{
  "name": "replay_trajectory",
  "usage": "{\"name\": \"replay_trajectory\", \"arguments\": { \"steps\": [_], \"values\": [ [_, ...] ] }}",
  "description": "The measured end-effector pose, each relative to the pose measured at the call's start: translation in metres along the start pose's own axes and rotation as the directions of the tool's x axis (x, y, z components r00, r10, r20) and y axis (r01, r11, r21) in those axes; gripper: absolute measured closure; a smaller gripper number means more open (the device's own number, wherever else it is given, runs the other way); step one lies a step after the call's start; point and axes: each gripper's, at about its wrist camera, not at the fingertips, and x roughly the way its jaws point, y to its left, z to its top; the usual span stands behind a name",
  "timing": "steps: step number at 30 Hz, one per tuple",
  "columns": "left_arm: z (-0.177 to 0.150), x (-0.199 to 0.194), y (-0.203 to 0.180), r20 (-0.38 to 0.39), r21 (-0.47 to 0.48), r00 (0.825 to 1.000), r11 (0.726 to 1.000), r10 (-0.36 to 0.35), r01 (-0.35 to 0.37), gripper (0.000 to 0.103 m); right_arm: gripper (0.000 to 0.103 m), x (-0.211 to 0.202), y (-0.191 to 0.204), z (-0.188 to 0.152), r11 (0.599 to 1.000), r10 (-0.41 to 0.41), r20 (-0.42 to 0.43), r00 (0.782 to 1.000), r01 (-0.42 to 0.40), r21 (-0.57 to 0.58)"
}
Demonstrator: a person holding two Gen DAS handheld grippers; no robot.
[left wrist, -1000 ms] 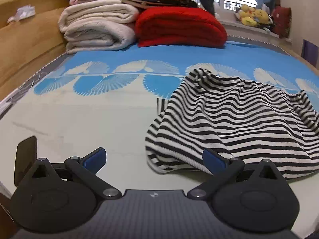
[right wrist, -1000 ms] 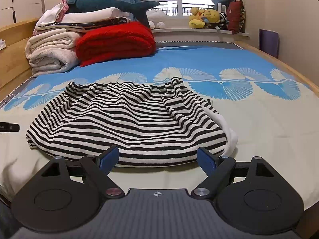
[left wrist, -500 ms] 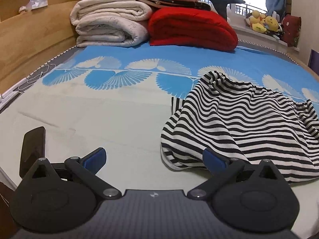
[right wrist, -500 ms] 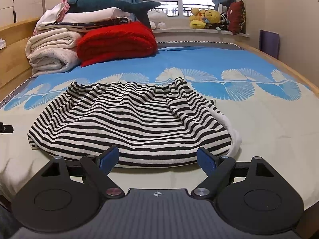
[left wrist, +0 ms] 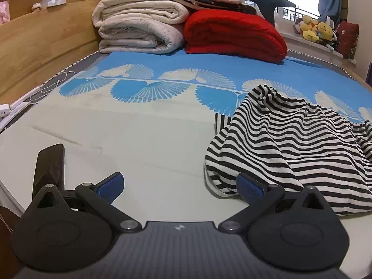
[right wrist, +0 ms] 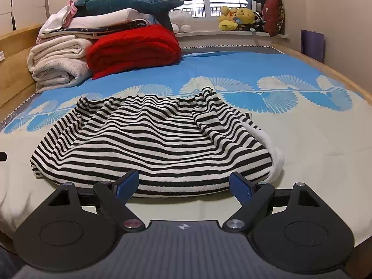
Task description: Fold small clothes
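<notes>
Black-and-white striped knit garment (right wrist: 151, 144) lies rumpled on the blue-and-cream patterned bed (right wrist: 313, 139).
Left gripper (left wrist: 180, 186) and right gripper (right wrist: 183, 184) hover with fingers spread wide, holding nothing.

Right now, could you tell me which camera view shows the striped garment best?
The right wrist view: the striped garment lies whole and centred on the bed, both side edges visible. The left wrist view catches only its near left part, running off the frame's right edge.
</notes>
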Motion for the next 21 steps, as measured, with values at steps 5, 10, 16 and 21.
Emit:
{"name": "replay_trajectory", "arguments": {
  "steps": [5, 10, 16, 21],
  "values": [
    [0.0, 0.003, 0.0, -0.005, 0.01, 1.0, 1.0, 0.017, -0.017, 0.0, 0.017, 0.005, -0.006, 0.003, 0.999, 0.002, -0.001, 1.0, -0.002, 0.044],
    [-0.001, 0.005, -0.01, -0.001, 0.025, 1.0, 0.999, 0.031, -0.031, 0.0, 0.017, 0.013, -0.028, 0.006, 0.973, 0.02, -0.036, 0.999, -0.011, 0.232],
    [-0.004, 0.011, -0.021, -0.022, 0.023, 0.999, 0.999, 0.024, -0.023, 0.0, 0.017, 0.029, -0.058, -0.005, 0.866, 0.104, -0.081, 0.991, -0.05, 0.497],
    [-0.005, 0.023, -0.022, -0.068, -0.006, 0.997, 1.0, 0.028, -0.029, 0.0, 0.017, 0.047, -0.072, -0.015, 0.791, -0.003, -0.131, 0.991, 0.082, 0.607]
  ]
}}
